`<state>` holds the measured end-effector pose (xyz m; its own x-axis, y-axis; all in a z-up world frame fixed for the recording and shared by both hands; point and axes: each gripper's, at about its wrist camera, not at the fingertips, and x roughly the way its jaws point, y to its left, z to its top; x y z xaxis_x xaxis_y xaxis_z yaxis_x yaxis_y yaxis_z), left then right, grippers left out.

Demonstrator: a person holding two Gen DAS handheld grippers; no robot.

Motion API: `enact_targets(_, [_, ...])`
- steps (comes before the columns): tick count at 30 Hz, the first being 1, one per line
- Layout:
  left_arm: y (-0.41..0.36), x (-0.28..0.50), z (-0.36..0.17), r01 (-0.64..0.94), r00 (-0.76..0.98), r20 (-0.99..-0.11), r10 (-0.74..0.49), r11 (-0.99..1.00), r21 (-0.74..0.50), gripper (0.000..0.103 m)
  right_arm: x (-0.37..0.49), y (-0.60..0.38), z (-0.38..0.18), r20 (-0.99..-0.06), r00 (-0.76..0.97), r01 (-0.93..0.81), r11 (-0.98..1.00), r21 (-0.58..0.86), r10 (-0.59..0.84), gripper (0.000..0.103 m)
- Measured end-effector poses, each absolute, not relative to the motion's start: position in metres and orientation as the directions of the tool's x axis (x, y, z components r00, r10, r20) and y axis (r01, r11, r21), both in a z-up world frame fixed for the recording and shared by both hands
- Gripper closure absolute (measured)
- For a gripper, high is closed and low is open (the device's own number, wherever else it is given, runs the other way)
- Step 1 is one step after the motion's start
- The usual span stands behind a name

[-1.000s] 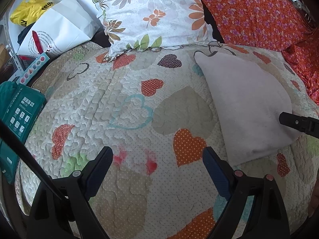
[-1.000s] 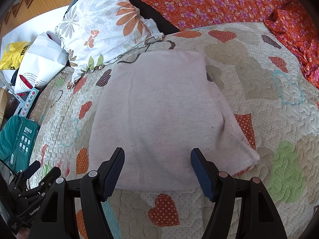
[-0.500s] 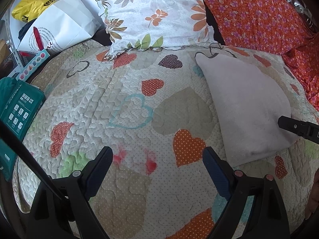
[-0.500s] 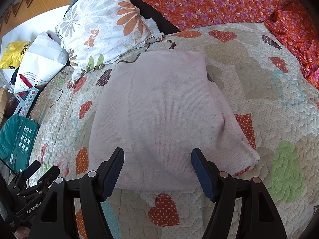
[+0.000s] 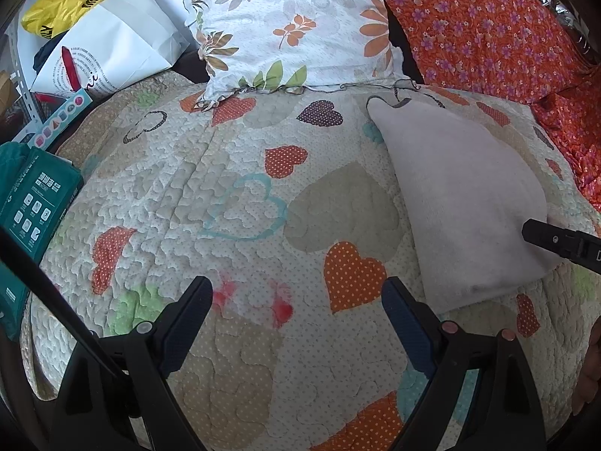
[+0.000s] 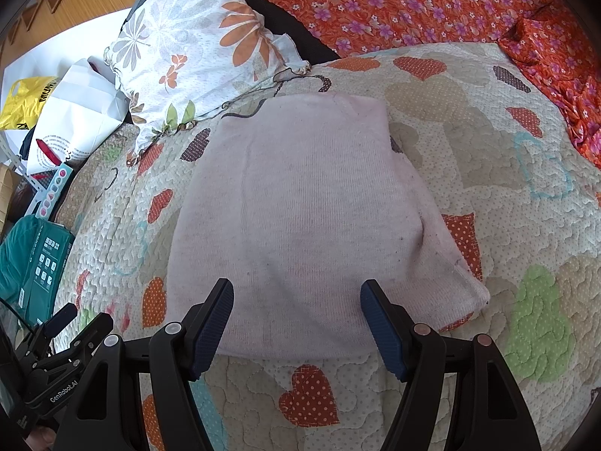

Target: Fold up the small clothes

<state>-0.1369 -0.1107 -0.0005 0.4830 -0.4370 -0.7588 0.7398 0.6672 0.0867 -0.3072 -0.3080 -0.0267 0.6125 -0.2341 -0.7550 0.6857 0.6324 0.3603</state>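
A: Your right gripper [image 6: 296, 319] hangs wide open, holding nothing, over the near hem of the pale pink knitted garment [image 6: 300, 218], which runs lengthwise toward twelve o'clock on the heart-patterned quilt [image 6: 488, 195].

B: Your left gripper [image 5: 296, 315], equally open and empty, has it off at two o'clock, so your right is nearer.

You are looking at one pale pink knit garment [image 6: 300, 218] lying flat on the heart-patterned quilt [image 6: 507, 225] of the bed. It is already folded into a roughly rectangular shape, with a doubled layer showing along its right edge. Its far edge lies just beside the floral pillow [image 6: 195, 56]. The fabric surface is smooth, with faint dark specks.
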Motion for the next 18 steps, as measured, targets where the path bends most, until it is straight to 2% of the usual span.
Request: enact_targets(18, [-0.1106,-0.1366,-0.0008,0.741,0.479,-0.761,-0.438,0.666,0.083,0.012,-0.3069,-0.308,-0.027,-0.756,0.611,0.686,0.632,0.359,-0.234,0.028])
